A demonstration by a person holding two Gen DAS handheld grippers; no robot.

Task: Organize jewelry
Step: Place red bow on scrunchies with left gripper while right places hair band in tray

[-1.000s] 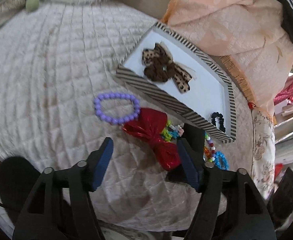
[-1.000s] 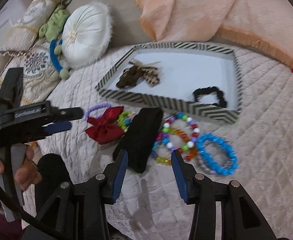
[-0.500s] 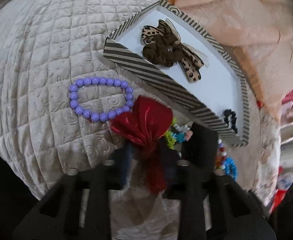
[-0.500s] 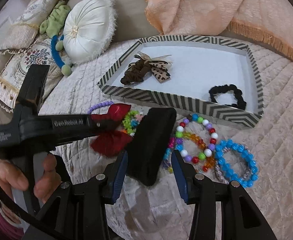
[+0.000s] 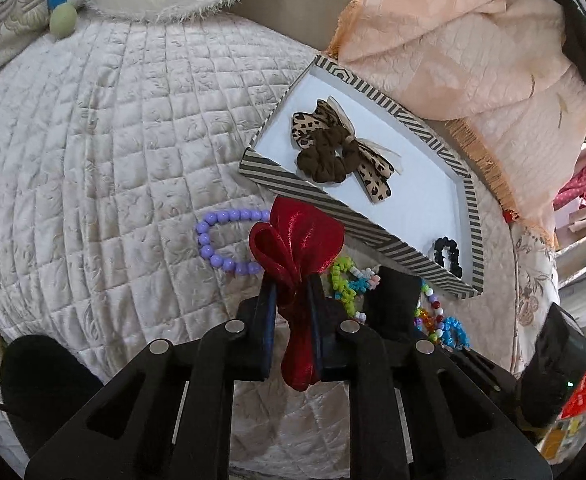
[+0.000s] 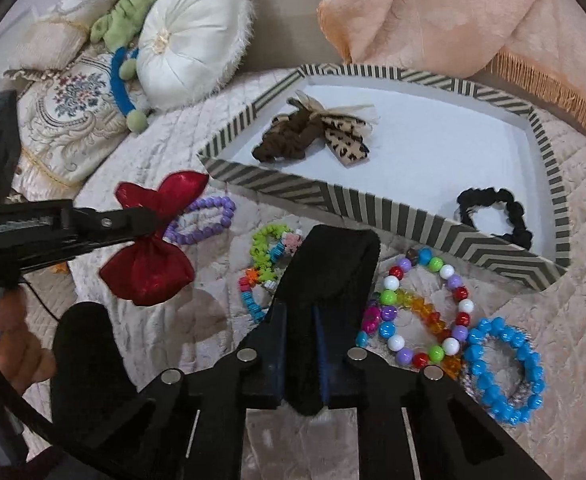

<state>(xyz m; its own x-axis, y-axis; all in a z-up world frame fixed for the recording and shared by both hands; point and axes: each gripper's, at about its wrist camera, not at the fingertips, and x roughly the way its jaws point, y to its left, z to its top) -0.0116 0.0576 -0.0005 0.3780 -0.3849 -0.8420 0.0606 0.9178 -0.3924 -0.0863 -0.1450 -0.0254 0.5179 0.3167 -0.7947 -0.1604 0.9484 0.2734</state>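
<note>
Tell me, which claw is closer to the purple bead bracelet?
Left. The left claw, clamped on the shiny red fabric bow, sits right beside the purple bead bracelet; the right claw grips a black cloth piece farther away.

A round white cushion (image 6: 191,36) and peach fringed blanket (image 6: 445,12) lie on the quilted bedspread (image 5: 93,160).

Right tool (image 6: 299,328) clamps black band (image 6: 329,268); left tool (image 6: 149,222) pinches red bow (image 6: 153,236).
</note>
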